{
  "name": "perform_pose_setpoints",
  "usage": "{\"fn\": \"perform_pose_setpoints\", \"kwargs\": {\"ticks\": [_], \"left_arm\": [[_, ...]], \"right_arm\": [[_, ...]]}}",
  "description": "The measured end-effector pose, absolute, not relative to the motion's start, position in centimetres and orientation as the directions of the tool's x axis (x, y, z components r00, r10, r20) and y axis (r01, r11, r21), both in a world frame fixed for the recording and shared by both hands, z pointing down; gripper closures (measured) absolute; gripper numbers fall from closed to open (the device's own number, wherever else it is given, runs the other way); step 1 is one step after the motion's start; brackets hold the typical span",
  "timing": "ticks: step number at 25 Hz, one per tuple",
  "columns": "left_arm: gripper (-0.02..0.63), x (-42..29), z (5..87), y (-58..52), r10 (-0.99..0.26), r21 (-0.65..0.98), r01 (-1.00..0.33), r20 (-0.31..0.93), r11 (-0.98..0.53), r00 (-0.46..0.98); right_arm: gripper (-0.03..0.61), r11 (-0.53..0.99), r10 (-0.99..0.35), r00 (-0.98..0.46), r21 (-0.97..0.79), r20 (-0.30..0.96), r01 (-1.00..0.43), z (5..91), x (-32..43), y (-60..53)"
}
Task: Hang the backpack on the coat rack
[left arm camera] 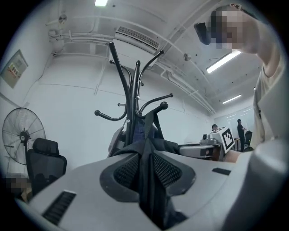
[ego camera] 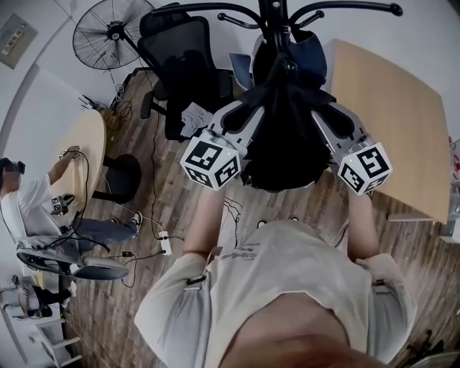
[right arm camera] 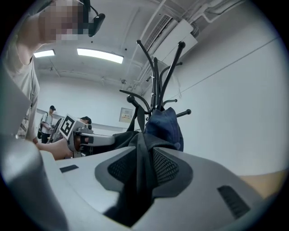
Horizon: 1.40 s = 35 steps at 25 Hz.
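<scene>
Black backpack (ego camera: 287, 136), bunched against the pole of the black coat rack (ego camera: 277, 14), below its curved hooks, fabric clamped in my left gripper (left arm camera: 145, 169) and right gripper (right arm camera: 143, 169).

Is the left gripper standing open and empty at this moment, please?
No, the left gripper view shows the left gripper with its jaws closed on a fold of the black backpack.
</scene>
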<state>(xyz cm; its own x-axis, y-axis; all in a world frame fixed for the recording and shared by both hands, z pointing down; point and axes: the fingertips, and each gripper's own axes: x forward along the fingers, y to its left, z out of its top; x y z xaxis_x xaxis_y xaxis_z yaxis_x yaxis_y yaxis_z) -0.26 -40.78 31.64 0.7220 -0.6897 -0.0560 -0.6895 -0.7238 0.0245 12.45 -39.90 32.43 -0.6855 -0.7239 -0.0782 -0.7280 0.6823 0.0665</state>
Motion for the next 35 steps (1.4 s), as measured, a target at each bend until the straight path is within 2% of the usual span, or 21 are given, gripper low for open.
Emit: {"fn": "perform_pose_setpoints", "kwargs": {"ticks": [2,5,10,17,29,35], "left_arm": [[0.525,-1.3,31.5,-40.1,-0.707,0.032,-0.707,-0.058,-0.707,0.705],[0.534,-2.6,31.4,-38.8,-0.722,0.015,-0.723,-0.06,-0.691,0.689],[0.554,-2.7,32.1,-37.3,-0.697,0.032,-0.697,-0.048,-0.717,0.715],[0.583,-1.8,35.6,-34.0,-0.653,0.118,-0.646,-0.02,-0.754,0.757],[0.586,3.4,37.4,-28.6,-0.677,0.147,-0.673,0.029,-0.725,0.736],[0.586,4.6,38.1,-26.9,-0.725,0.128,-0.724,0.047,-0.677,0.687]], "right_arm": [[0.485,0.662,-0.743,-0.662,0.039,-0.095,-0.748,32.2,13.3,-39.2],[0.554,0.654,-0.748,-0.653,0.04,-0.12,-0.756,31.9,13.3,-37.7],[0.571,0.672,-0.736,-0.671,0.015,-0.087,-0.74,33.2,11.8,-36.3],[0.583,0.685,-0.728,-0.685,-0.009,0.006,-0.728,37.2,10.1,-33.7],[0.583,0.787,-0.617,-0.784,-0.038,-0.069,-0.616,36.5,11.0,-28.6],[0.583,0.799,-0.601,-0.798,-0.006,-0.042,-0.601,38.6,12.7,-27.2]]}}
